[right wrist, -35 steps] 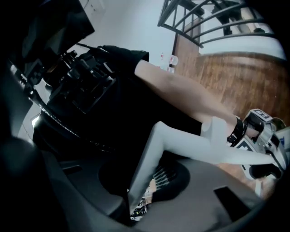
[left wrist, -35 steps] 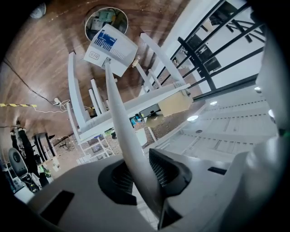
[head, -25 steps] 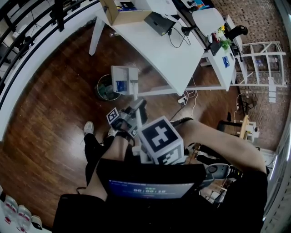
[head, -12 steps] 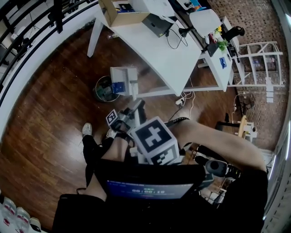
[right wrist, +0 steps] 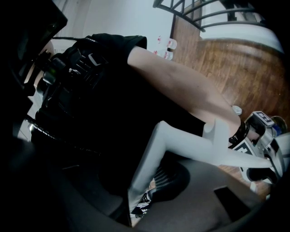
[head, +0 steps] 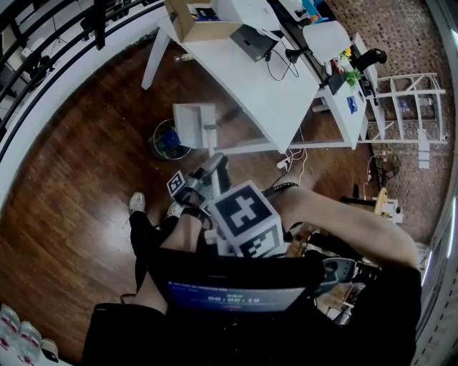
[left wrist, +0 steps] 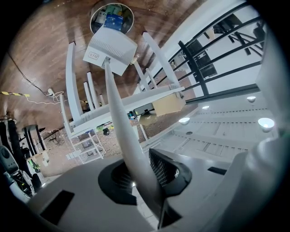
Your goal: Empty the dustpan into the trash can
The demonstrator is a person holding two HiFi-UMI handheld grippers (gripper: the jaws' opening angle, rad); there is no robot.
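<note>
Black short-sleeved top (head: 390, 307), pale shoe (head: 138, 202), grey left hand-held gripper (head: 217, 164) with black-and-white marker cube (head: 179, 185).

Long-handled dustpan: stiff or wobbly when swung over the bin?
Likely stiff: the handle runs straight from the left gripper to the dustpan without sagging. Probably light, thin plastic by its look. Head-heavy leverage may twist it, hence perhaps the right gripper clamping the handle's bent end too.

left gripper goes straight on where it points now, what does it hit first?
Probably the white table: its edge and legs fill the middle of the left gripper view. The left gripper is shut on the dustpan handle; dustpan and trash can sit off that line. Depth unclear.
</note>
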